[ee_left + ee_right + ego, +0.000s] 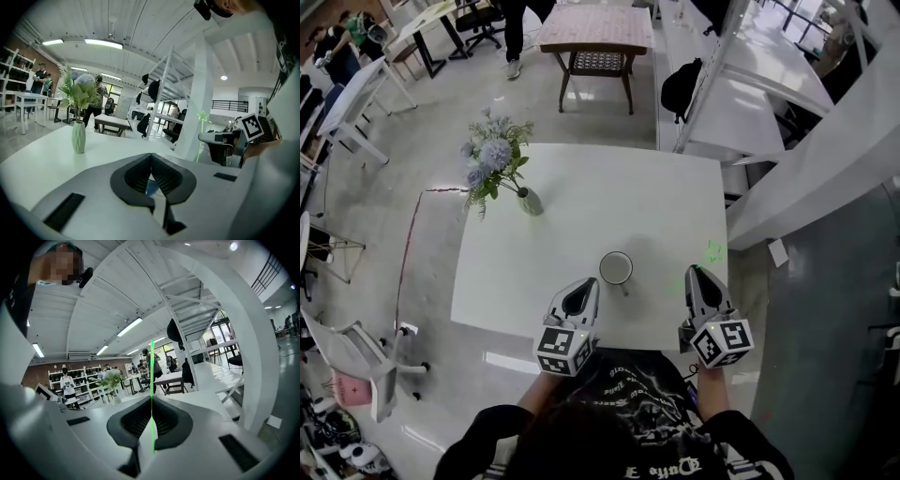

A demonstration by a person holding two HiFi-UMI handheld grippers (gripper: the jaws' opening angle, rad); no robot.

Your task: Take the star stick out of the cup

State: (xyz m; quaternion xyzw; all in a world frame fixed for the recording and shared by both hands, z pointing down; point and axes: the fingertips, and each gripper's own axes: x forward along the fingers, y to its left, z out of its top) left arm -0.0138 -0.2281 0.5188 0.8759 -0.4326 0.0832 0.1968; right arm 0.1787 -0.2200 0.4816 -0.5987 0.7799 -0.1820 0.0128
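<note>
The white cup (616, 268) stands on the white table (581, 187) near its front edge, and I see no stick in it. My right gripper (694, 271) is to the right of the cup, shut on the thin green star stick (152, 380). The stick runs straight up between the pads (140, 420). In the left gripper view the green star (202, 116) stands above the right gripper (220, 140). The star also shows faintly in the head view (713, 250). My left gripper (588, 282) is just left of the cup, its jaws meeting at the tip (151, 155).
A pale green vase of blue flowers (528, 200) stands at the table's far left (78, 136). White shelving (787, 141) rises to the right of the table. A wooden table (598, 33) and chairs are on the floor beyond, and people stand in the background.
</note>
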